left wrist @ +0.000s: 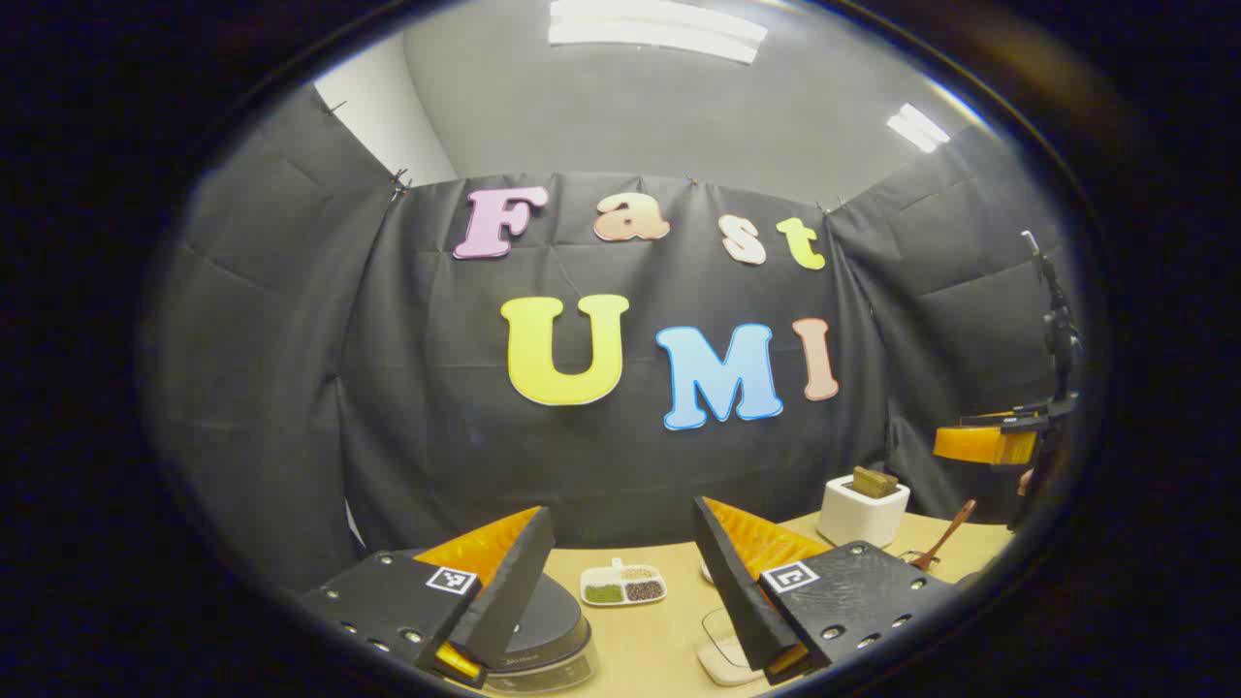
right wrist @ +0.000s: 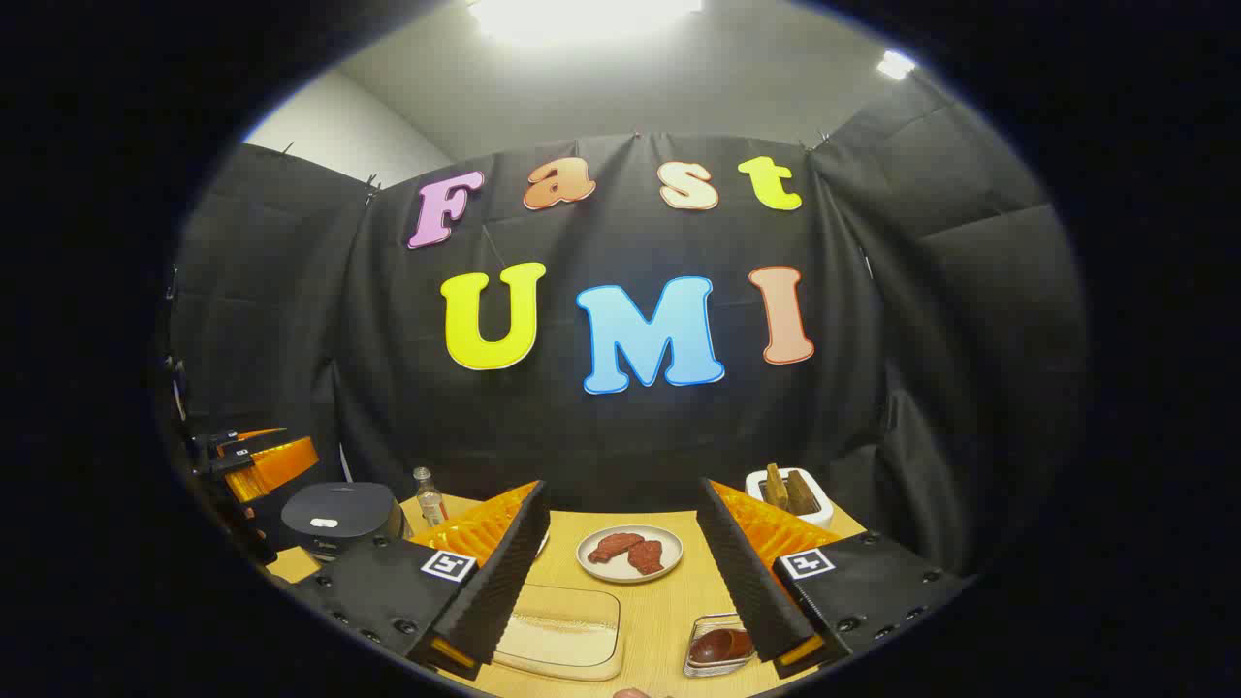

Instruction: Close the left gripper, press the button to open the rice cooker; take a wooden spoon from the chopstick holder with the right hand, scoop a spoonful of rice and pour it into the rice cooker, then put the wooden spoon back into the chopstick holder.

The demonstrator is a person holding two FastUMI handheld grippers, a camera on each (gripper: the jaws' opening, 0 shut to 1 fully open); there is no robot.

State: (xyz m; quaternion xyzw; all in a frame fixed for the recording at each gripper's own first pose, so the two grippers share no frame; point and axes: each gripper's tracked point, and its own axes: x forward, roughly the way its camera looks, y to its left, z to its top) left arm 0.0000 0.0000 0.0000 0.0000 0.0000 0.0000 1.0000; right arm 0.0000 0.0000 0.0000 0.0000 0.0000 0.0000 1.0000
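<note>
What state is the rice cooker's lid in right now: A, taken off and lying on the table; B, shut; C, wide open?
B: in the right gripper view the rice cooker has its dark lid flat on the body, with nothing raised.

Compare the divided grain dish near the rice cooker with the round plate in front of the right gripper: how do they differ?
The grain dish is a small white tray split into compartments holding green, pale and dark grains; the round plate is undivided and carries two reddish pieces. The grain dish lies beside the rice cooker; the round plate sits mid-table. Both rest flat on the wooden table.
</note>
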